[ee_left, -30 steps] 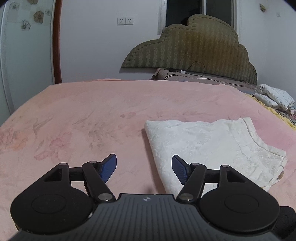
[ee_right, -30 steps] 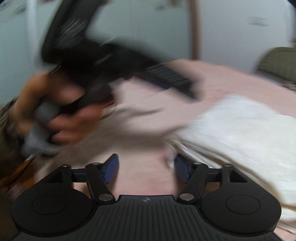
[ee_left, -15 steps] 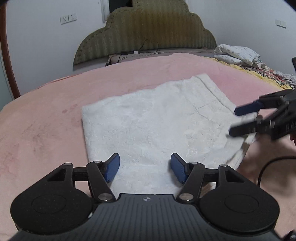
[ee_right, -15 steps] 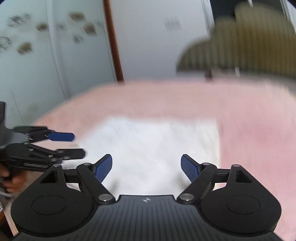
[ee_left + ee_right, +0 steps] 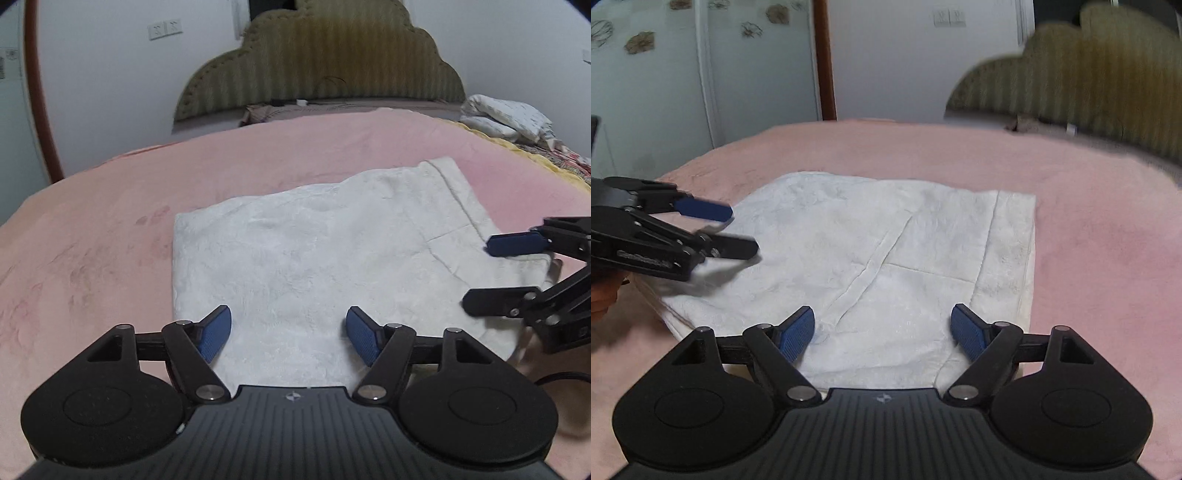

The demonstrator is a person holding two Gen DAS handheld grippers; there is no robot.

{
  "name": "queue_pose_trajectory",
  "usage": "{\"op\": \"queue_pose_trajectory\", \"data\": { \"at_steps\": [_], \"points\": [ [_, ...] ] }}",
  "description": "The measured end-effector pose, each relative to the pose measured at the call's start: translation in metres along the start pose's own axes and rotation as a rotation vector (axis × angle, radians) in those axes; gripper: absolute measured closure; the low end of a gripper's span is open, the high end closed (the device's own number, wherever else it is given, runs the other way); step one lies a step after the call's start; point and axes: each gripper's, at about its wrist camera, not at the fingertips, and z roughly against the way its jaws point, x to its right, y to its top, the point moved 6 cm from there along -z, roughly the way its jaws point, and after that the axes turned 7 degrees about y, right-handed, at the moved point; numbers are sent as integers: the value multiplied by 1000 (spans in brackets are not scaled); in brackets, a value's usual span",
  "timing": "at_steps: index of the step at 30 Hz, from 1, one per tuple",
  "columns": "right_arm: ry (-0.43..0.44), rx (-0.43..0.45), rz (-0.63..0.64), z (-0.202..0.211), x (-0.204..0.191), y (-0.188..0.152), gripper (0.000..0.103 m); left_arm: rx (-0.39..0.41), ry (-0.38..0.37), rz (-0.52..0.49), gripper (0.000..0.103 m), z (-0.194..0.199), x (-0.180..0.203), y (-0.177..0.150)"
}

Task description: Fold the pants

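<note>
Both grippers moved to pants (image 5: 332,258) near edge | left jaws just widened, right apart, empty | blanket (image 5: 110,240) bare around

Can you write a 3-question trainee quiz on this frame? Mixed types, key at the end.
1. True or false: the pants lie folded flat on the pink blanket.
2. Multiple choice: the left gripper is (A) shut on the pants, (B) open over their near edge, (C) out of view.
3. Short answer: what does the right gripper hold?

Key
1. True. They form a neat white rectangle, with the waistband at the right in the right wrist view.
2. B. Its jaws have just been opening; the cloth shows between the pads, unpinched.
3. Nothing. Its jaws stand open over the pants near the waistband end.
</note>
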Motion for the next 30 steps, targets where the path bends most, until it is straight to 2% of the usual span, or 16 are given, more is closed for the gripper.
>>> {"op": "queue_pose_trajectory", "data": {
  "at_steps": [4, 9, 10, 14, 26, 29, 30],
  "points": [
    [-11, 45, -12, 2, 1, -4, 20, 5, 76, 26, 16, 1, -1, 0],
    [-8, 42, 9, 1, -3, -2, 12, 10, 107, 86, 12, 4, -5, -4],
    [-8, 37, 12, -5, -3, 0, 1, 17, 118, 82, 11, 4, -4, -4],
    [-33, 31, 41, -7, -8, 1, 0, 26, 144, 82, 7, 5, -2, -6],
    [-34, 27, 38, -9, -7, 0, 0, 19, 136, 99, 8, 6, -3, -6],
    [-42, 20, 30, -8, -6, 2, 0, 60, 137, 66, 19, 20, 0, -5],
    [-46, 19, 15, -6, -5, 5, 0, 76, 137, 47, 19, 24, 0, -3]
  ]
}}
